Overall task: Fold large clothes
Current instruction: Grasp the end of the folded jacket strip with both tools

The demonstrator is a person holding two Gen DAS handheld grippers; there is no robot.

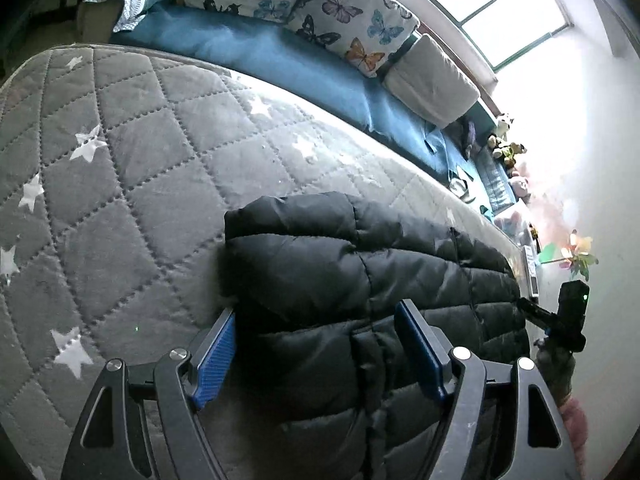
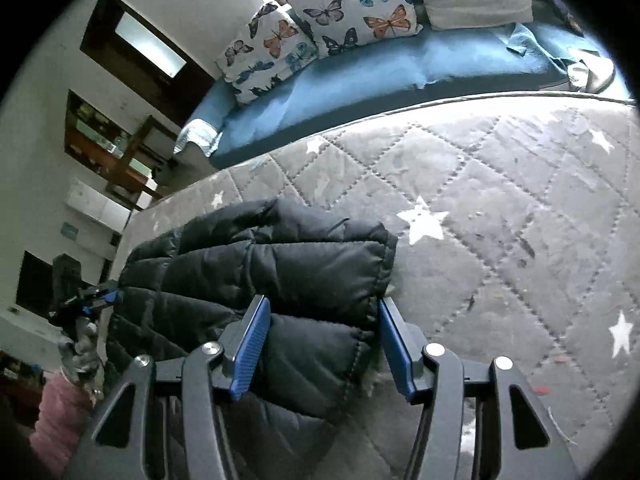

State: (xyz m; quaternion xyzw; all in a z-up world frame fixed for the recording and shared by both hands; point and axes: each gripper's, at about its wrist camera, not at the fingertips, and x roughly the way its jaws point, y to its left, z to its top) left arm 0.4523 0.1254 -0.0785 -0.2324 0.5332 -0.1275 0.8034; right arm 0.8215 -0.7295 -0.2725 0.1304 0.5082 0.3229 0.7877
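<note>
Lying folded on quilt [image 1: 120, 184]: black jacket [image 1: 360, 280], no containers visible.

Bare quilted bed [image 1: 132, 184] lies open beyond the black jacket [image 1: 360, 280]; 2 butterfly pillows [image 2: 320, 28] block the far edge.

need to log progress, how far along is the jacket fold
Done: the black puffer jacket already lies as a compact bundle on the grey star quilt. In hand: the left gripper and right gripper each straddle one end of it. Left: any final fold or tidy-up.
</note>
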